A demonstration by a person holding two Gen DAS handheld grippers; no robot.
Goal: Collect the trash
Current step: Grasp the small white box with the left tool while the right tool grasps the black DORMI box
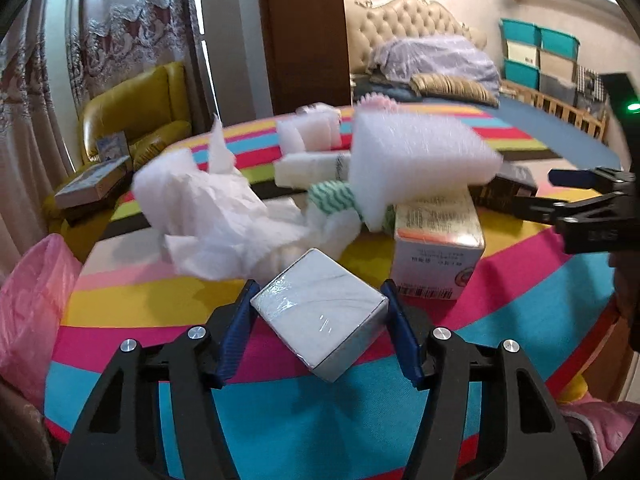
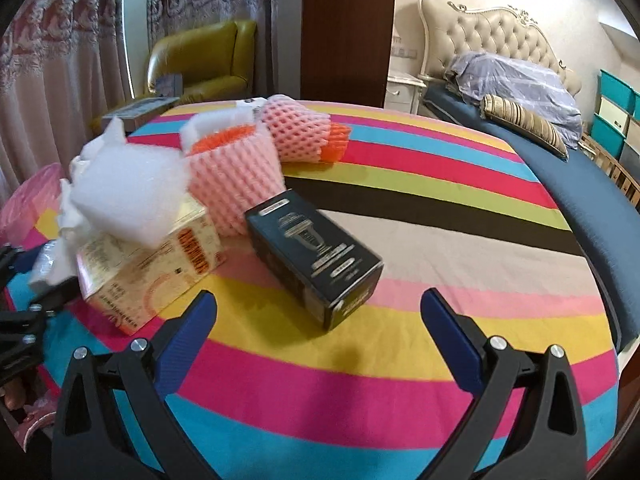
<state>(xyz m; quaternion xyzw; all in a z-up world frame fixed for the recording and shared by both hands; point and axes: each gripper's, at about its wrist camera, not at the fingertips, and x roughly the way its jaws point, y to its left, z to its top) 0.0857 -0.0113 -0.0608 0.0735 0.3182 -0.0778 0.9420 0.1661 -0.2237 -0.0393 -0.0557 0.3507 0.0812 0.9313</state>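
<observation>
Early in the collection, by the look of it. Left tongs point(image 1: 318, 312) clamped on a small plastic-wrapped grey box point(image 1: 320, 314), lifted over the near edge of the striped surface point(image 2: 360, 364). Right tongs point(image 2: 318, 320) spread wide, empty, just short of the dark box point(image 2: 316, 260). Left to gather: crumpled tissue point(image 1: 208, 216), white foam point(image 1: 416, 160), pink foam netting point(image 2: 236, 176), yellow carton point(image 2: 160, 272). Pink bag point(image 1: 32, 304) at the left edge, probably the destination.

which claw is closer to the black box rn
Right. The right claw is open just in front of the black box, which lies beyond its fingertips. The left claw is off to the side, shut on a small white box.
</observation>
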